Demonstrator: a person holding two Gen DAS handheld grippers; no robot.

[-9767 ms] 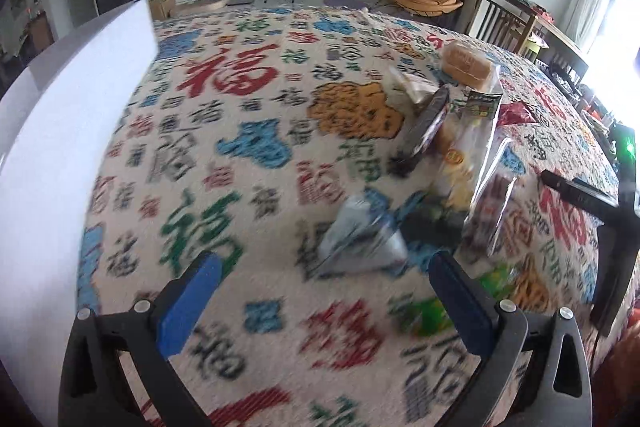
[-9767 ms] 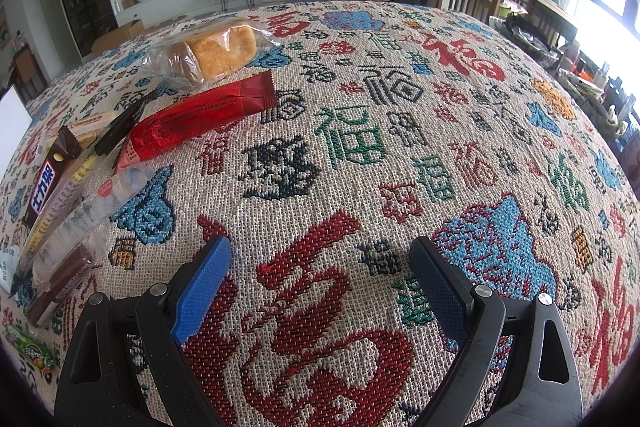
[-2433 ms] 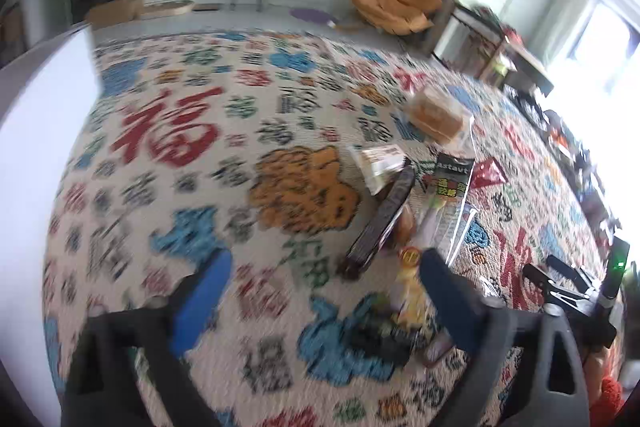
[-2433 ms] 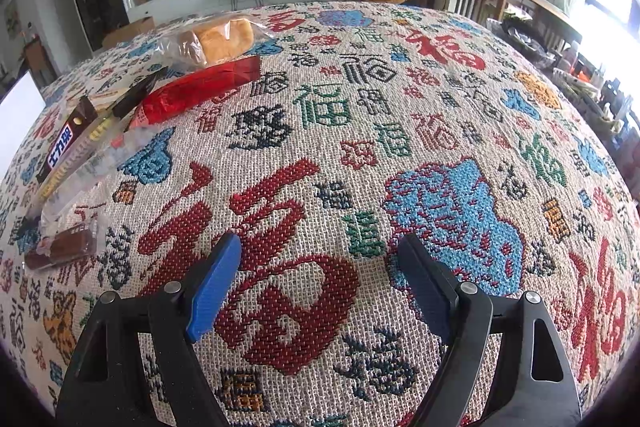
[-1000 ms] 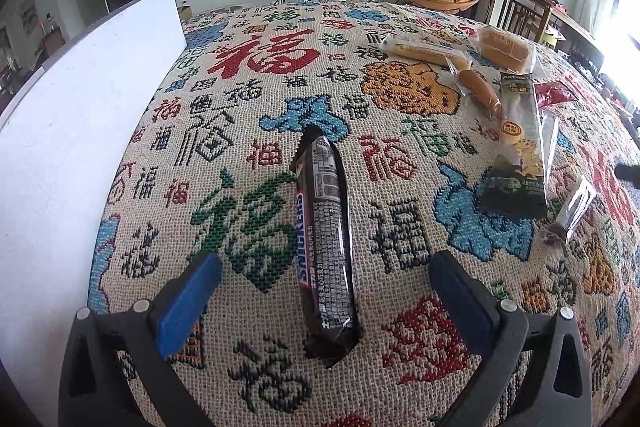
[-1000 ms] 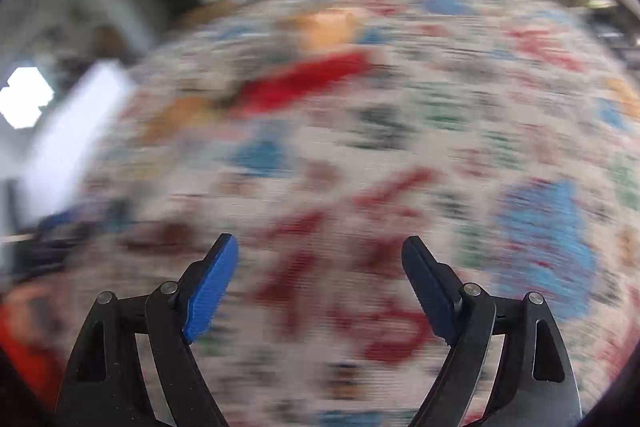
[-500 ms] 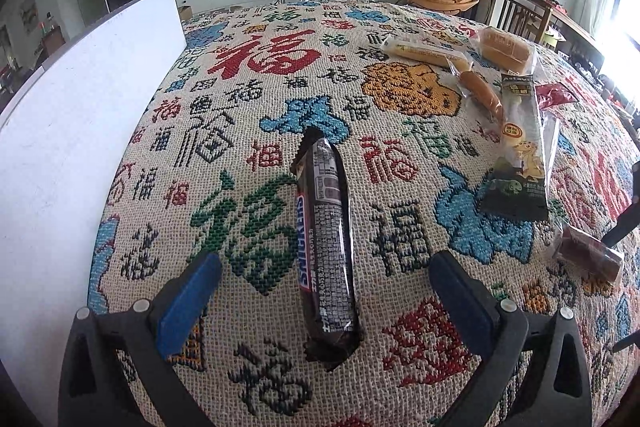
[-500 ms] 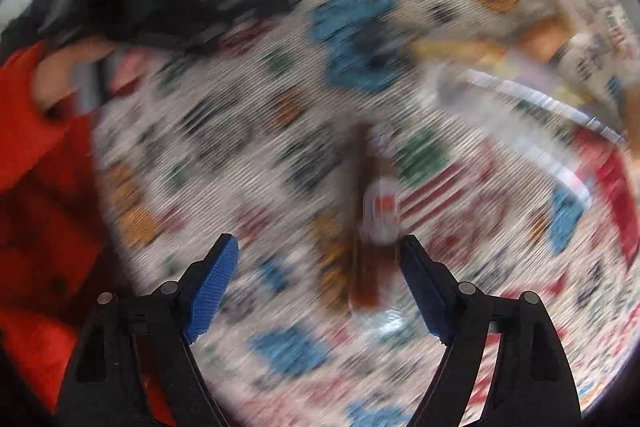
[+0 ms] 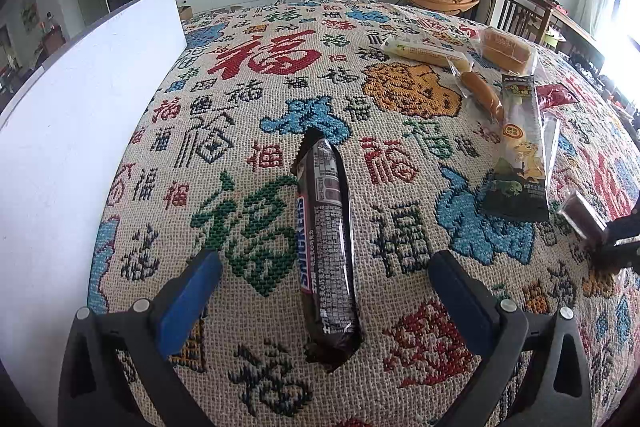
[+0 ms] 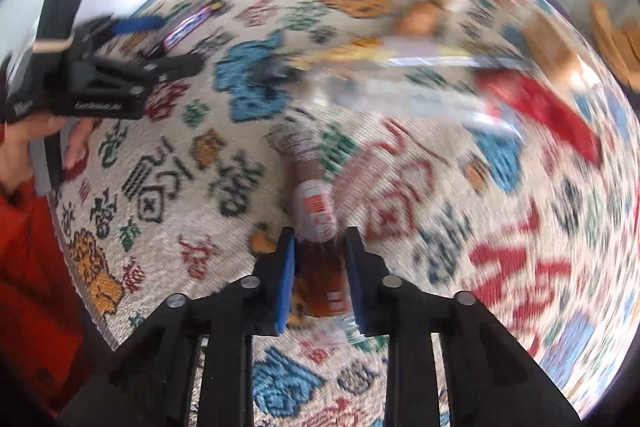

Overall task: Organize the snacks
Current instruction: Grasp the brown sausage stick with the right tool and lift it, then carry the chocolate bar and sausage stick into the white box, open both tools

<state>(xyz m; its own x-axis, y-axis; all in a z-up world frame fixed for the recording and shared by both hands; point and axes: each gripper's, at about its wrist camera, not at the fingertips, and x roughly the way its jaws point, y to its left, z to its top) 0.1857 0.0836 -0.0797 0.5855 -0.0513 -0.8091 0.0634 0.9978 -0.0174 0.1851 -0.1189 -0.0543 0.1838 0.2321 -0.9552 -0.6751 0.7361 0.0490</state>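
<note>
Right, left tongs (image 9: 326, 291) spread wide, low over the patterned cloth (image 9: 256, 67) on the worktop, w/ the Snickers bar (image 9: 326, 227) lying flat between the two blue pads, touching neither. Bar runs lengthwise away from the camera, logo side turned left.

Rel. to the Snickers bar: white board (image 9: 80, 115) stands upright along the cloth's left edge, well apart. Beyond it & to the right, a loose cluster of snacks: green-black dino packet (image 9: 520, 151) nearest, a sausage in clear wrap (image 9: 482, 95) just behind that, a pale long roll packet (image 9: 424, 53) and a wrapped bun (image 9: 504, 51) farther back, red pouch (image 9: 554, 95) at the far right. Nothing lies between bar and left tongs.

Right tongs (image 10: 320, 267) pressed in on a small brown snack in clear wrap (image 10: 316, 211), pinching its near end; the rest sticks out forward over the cloth. Same packet shows at the right edge of the left view, clear of the dino packet. Right view is motion-blurred, so the label can't be read.
</note>
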